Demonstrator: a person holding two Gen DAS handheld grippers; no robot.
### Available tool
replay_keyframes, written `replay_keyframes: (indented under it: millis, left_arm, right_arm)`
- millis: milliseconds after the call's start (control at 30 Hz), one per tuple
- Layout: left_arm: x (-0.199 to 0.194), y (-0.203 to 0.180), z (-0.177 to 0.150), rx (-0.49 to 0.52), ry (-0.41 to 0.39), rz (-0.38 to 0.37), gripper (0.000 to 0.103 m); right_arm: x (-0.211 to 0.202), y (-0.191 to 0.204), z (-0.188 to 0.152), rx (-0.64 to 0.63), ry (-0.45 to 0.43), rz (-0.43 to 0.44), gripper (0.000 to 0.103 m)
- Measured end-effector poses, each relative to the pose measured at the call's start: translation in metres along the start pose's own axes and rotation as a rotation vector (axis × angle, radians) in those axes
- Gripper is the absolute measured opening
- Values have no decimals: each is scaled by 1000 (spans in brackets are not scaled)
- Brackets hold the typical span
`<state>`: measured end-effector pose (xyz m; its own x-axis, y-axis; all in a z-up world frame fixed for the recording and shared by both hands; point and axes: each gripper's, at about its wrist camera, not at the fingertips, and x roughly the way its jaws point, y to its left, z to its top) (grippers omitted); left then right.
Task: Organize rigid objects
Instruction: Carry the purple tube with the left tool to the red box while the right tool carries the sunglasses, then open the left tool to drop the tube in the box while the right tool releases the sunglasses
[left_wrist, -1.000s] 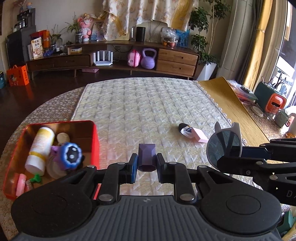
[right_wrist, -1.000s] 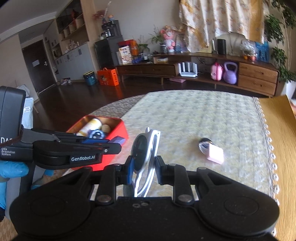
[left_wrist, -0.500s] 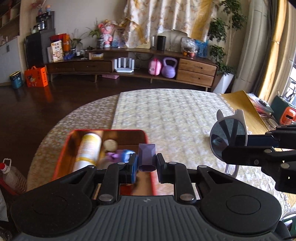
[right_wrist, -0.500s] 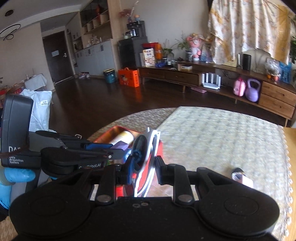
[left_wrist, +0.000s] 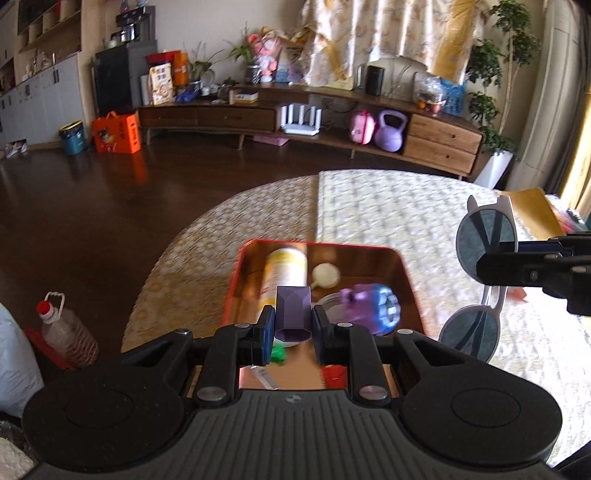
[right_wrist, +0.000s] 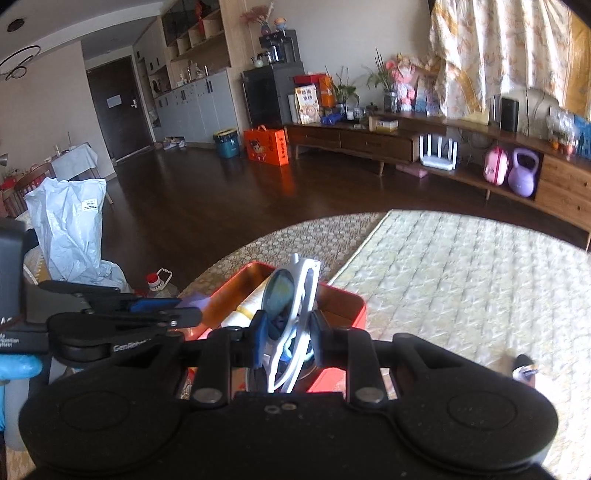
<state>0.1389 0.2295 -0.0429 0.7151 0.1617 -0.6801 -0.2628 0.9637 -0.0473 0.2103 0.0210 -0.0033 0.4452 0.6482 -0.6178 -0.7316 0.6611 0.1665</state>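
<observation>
My left gripper (left_wrist: 293, 325) is shut on a small purple box (left_wrist: 292, 312) and holds it above the red tray (left_wrist: 410, 280). The tray holds a white and yellow bottle (left_wrist: 284, 267), a round cream piece (left_wrist: 325, 275), a purple and blue toy (left_wrist: 373, 304) and small bits. My right gripper (right_wrist: 285, 334) is shut on grey sunglasses (right_wrist: 291, 306), held over the tray's near right corner (right_wrist: 343, 306). The sunglasses also show in the left wrist view (left_wrist: 480, 254), right of the tray. The left gripper also shows in the right wrist view (right_wrist: 173, 314).
The tray sits at the left edge of a round table with a quilted cream cloth (left_wrist: 388, 206). A small dark and pink object (right_wrist: 524, 369) lies on the cloth at the right. A plastic jug (left_wrist: 62, 332) and a white bag (right_wrist: 74, 229) stand on the floor left of the table.
Both grippers have swung left with their objects, from over the table's middle to above the red tray. The dark and pink object has slid to the right edge of view.
</observation>
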Motion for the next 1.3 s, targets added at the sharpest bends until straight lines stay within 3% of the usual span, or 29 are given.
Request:
replay_keyframes:
  millis: [733,1300]
  left_arm:
    - [53,22,-20,-4,106,8,21]
    - [71,13,-34,15,161,-18,21]
  right_arm:
    - [87,32,-5,-18,144,21,24]
    - [100,32,-15,-11,183,13,26]
